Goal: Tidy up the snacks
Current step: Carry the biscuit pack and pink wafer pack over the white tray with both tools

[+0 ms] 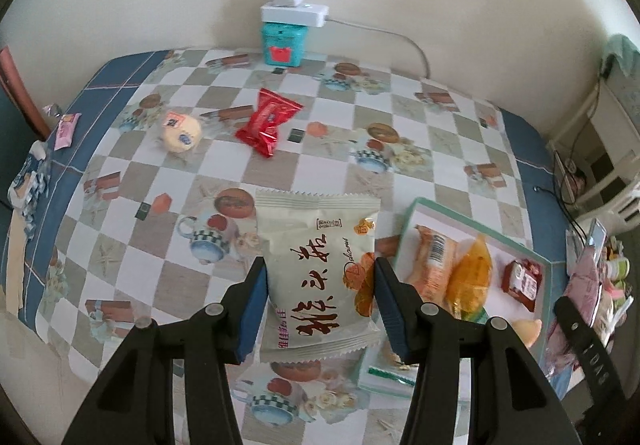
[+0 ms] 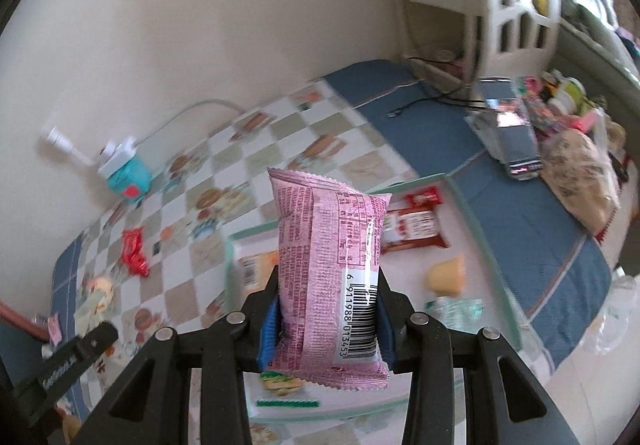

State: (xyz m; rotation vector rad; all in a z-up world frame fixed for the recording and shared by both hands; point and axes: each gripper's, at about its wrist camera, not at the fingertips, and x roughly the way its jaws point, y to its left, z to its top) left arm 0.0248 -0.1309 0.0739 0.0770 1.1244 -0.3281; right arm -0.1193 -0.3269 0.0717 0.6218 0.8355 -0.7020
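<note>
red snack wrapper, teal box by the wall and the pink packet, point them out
red snack wrapper (image 1: 267, 122), left wrist view, middle of the wrapper
teal box (image 1: 282, 44), left wrist view, front face
pink packet (image 2: 326, 265), right wrist view, centre of the printed back

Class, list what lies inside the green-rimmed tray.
Inside the tray: an orange barcoded packet, a yellow sweet and red packets. The held white packet and pink packet cover parts.
</note>
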